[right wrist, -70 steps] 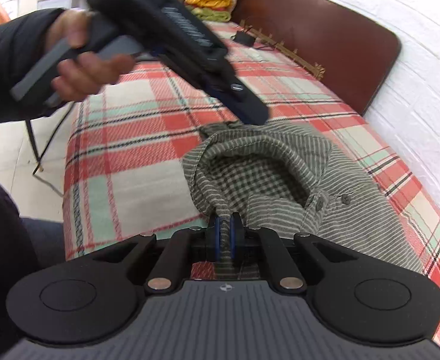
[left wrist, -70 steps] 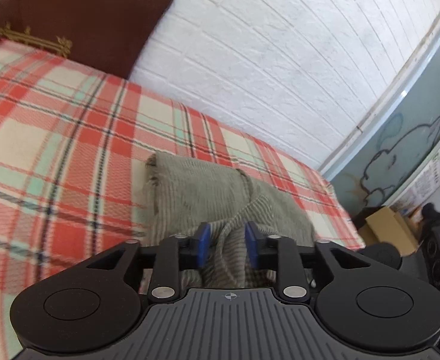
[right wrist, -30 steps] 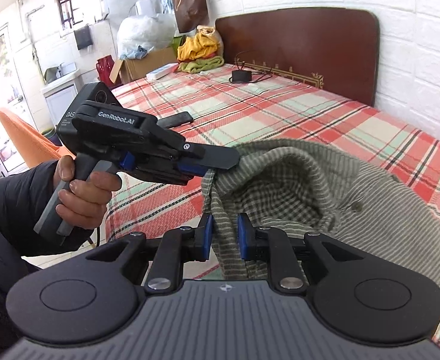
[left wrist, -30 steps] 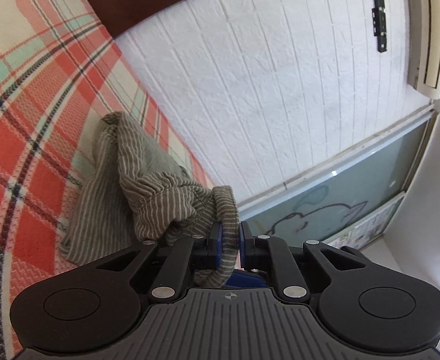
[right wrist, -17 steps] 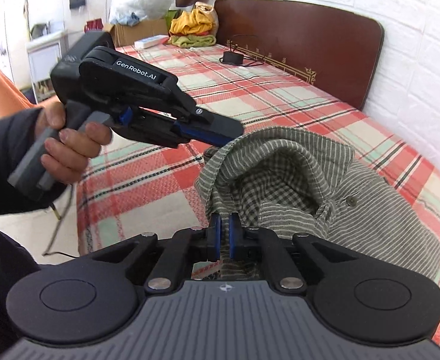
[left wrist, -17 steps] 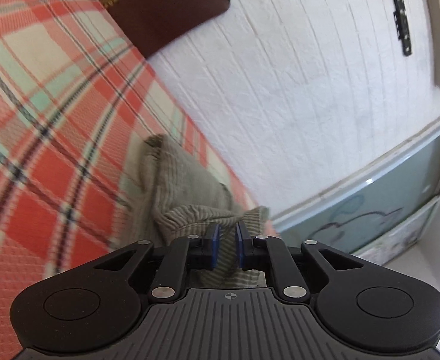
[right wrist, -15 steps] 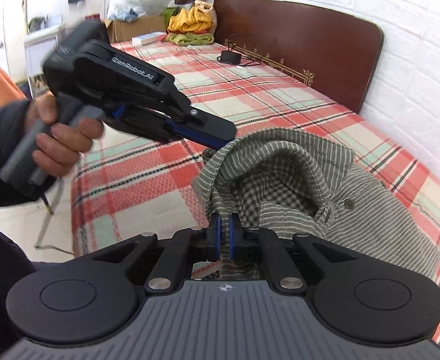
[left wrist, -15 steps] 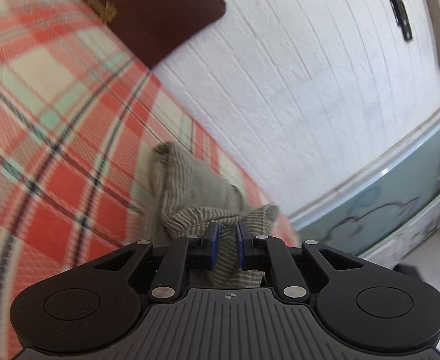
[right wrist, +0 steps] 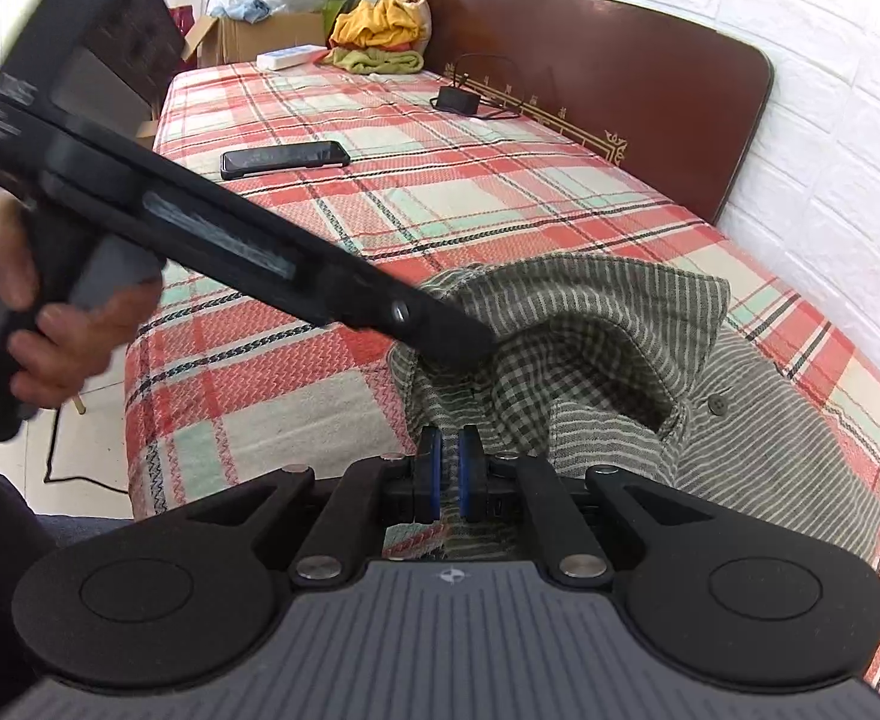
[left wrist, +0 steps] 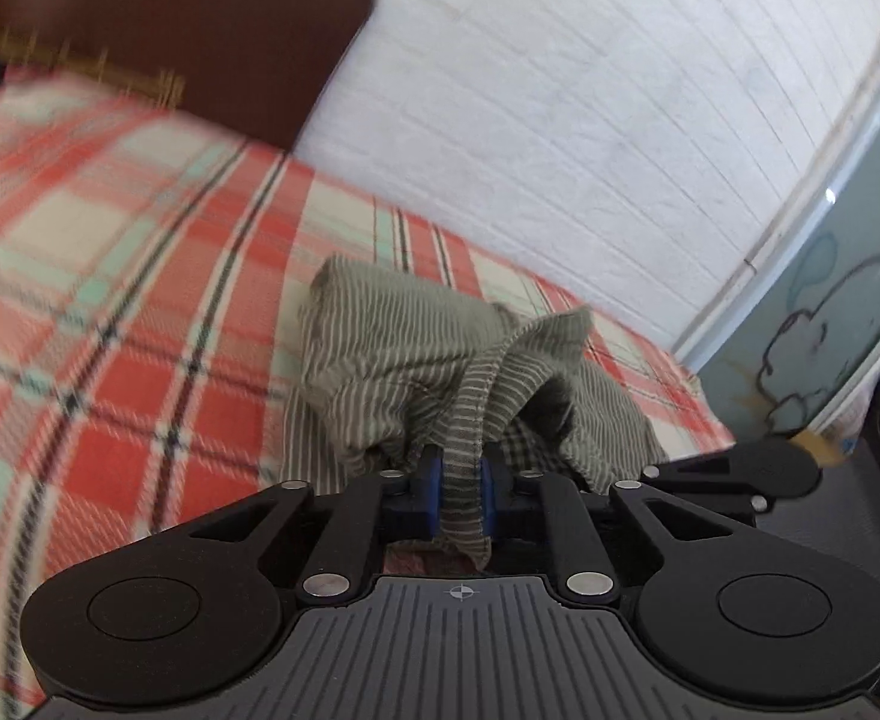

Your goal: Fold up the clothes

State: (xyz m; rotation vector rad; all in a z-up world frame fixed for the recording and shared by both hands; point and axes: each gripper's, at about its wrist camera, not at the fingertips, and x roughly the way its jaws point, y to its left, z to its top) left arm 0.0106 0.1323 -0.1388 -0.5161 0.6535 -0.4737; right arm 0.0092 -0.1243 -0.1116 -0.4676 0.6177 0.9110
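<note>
The striped shirt (right wrist: 650,360) lies crumpled on the bed (right wrist: 440,180), centre of frame; soft, light and floppy, best taken by its hems. My left gripper (left wrist: 459,495) is closing on a hem band, while my right gripper (right wrist: 446,474) pinches an edge.

Red-and-mint plaid bedspread (right wrist: 500,180) fills mid-frame. Black smartphone (right wrist: 284,158) lies upper left on it. Black charger with cable (right wrist: 457,99) near dark brown wooden headboard (right wrist: 620,84). Yellow-and-green cloth pile (right wrist: 380,36) top centre. White brick wall (left wrist: 560,120) behind.
</note>
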